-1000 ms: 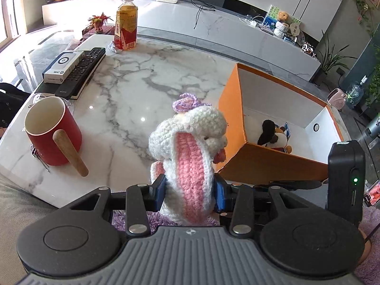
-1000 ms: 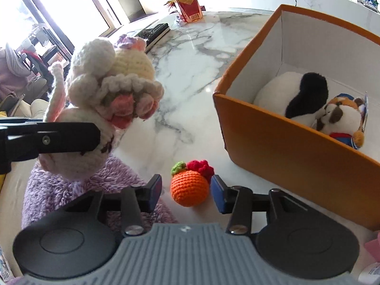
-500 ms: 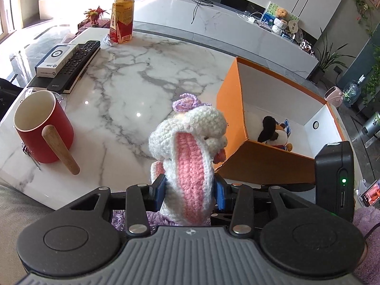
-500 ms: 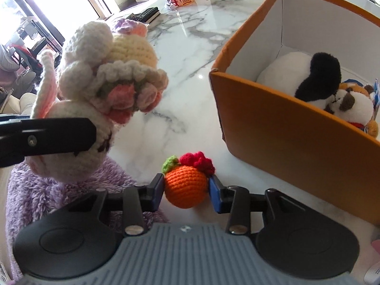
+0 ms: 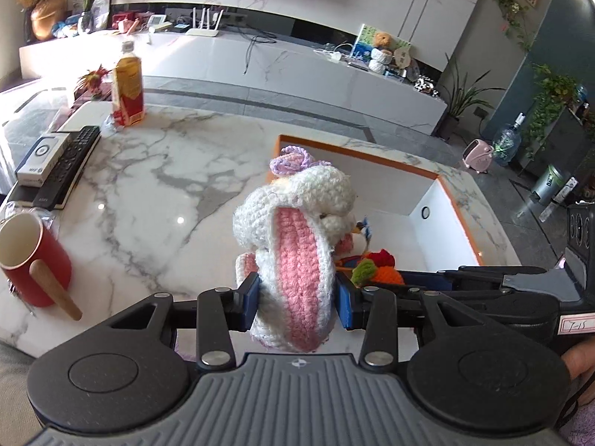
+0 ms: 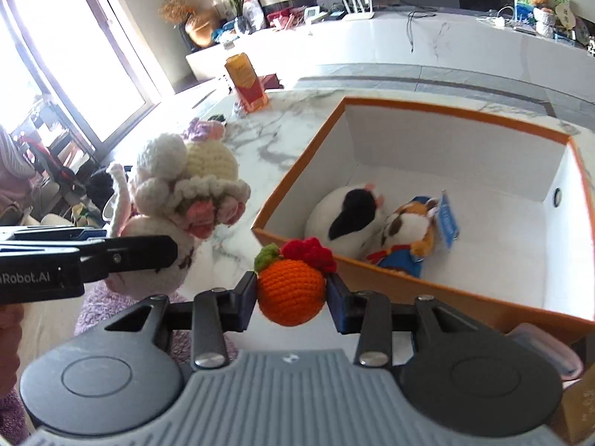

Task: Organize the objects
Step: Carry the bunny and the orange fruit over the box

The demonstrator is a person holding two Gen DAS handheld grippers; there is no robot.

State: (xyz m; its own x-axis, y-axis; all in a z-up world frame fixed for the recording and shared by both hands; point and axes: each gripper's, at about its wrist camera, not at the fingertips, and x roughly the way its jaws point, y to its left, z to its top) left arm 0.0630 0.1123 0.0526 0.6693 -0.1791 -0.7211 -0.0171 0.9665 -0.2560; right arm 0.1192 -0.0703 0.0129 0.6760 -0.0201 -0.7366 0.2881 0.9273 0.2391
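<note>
My left gripper (image 5: 297, 303) is shut on a white and pink crocheted bunny (image 5: 297, 230) and holds it up beside the orange box (image 5: 461, 215). The bunny also shows at the left of the right wrist view (image 6: 186, 200). My right gripper (image 6: 292, 301) is shut on an orange crocheted fruit (image 6: 292, 290) with a green leaf and red top, held in the air just before the near wall of the box (image 6: 465, 304). Inside the box lie a black and white plush (image 6: 347, 219) and a brown and white plush (image 6: 409, 234).
On the marble table (image 5: 156, 193) stand a red mug with a wooden handle (image 5: 33, 260), a remote (image 5: 68, 167), a small white box (image 5: 39, 158) and a drink bottle (image 5: 127, 87). A purple fluffy cloth (image 6: 100, 308) lies below the bunny.
My right gripper closed on the orange fruit and lifted it off the table toward the box. My left gripper rose with the bunny and moved closer to the box.
</note>
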